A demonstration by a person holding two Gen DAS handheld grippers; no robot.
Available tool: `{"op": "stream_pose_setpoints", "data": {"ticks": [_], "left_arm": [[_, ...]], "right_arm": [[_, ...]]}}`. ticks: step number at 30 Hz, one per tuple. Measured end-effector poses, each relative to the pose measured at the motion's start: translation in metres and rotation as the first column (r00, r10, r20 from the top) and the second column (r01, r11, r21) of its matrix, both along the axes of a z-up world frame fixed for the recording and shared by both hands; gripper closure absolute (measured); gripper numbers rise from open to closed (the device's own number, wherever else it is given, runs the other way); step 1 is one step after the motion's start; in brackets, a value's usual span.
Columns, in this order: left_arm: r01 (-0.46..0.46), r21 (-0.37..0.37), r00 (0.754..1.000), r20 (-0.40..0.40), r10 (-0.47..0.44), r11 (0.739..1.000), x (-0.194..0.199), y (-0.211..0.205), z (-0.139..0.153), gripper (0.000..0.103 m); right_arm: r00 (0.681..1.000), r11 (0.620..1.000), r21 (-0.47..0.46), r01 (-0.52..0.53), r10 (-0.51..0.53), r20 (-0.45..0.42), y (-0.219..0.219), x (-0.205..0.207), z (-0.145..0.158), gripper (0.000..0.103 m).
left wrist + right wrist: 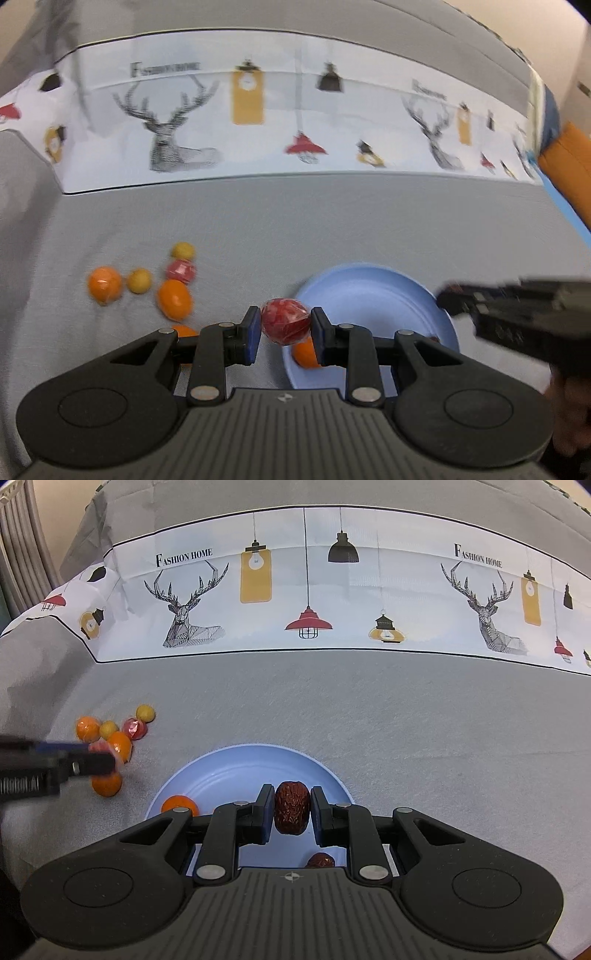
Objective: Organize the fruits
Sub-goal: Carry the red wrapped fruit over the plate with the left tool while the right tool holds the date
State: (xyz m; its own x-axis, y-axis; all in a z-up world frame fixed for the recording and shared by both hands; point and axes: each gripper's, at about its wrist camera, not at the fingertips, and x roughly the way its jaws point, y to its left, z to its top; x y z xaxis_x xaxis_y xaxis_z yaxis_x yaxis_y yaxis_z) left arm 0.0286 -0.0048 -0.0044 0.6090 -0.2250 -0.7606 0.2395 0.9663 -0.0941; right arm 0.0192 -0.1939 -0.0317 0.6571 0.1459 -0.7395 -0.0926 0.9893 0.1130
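My left gripper [285, 328] is shut on a red wrapped fruit [285, 320], held above the cloth just left of the blue plate [369, 295]. An orange fruit [306, 353] lies in the plate below it. On the grey cloth to the left sit loose fruits: an orange one [104, 284], two small yellow ones [139, 280], another red wrapped one [180, 271] and a larger orange one [174, 299]. My right gripper [291, 808] is shut on a wrinkled dark red date [291, 808] over the blue plate [236, 764]. A second date [320, 860] and an orange fruit [180, 805] lie in that plate.
A patterned cloth band with deer and lamps [295, 602] runs across the far side of the table. The other gripper shows blurred at the right edge [517, 314] of the left wrist view. An orange cushion [569, 166] lies beyond the table's right end.
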Motion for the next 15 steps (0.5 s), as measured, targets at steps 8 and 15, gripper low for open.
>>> {"op": "stream_pose_setpoints", "data": {"ticks": [8,15], "left_arm": [[0.089,0.031,0.995,-0.053,-0.087,0.996,0.001,-0.022,-0.021,0.071],[0.127,0.042,0.991,-0.059,-0.124,0.991,0.004,-0.029,-0.028,0.071]], "right_arm": [[1.000,1.000,-0.005,-0.002,0.002,0.004,0.000,0.000,0.001,0.081],[1.000,1.000,-0.017,-0.012,0.012,-0.012,0.002,0.002,-0.001,0.081]]}}
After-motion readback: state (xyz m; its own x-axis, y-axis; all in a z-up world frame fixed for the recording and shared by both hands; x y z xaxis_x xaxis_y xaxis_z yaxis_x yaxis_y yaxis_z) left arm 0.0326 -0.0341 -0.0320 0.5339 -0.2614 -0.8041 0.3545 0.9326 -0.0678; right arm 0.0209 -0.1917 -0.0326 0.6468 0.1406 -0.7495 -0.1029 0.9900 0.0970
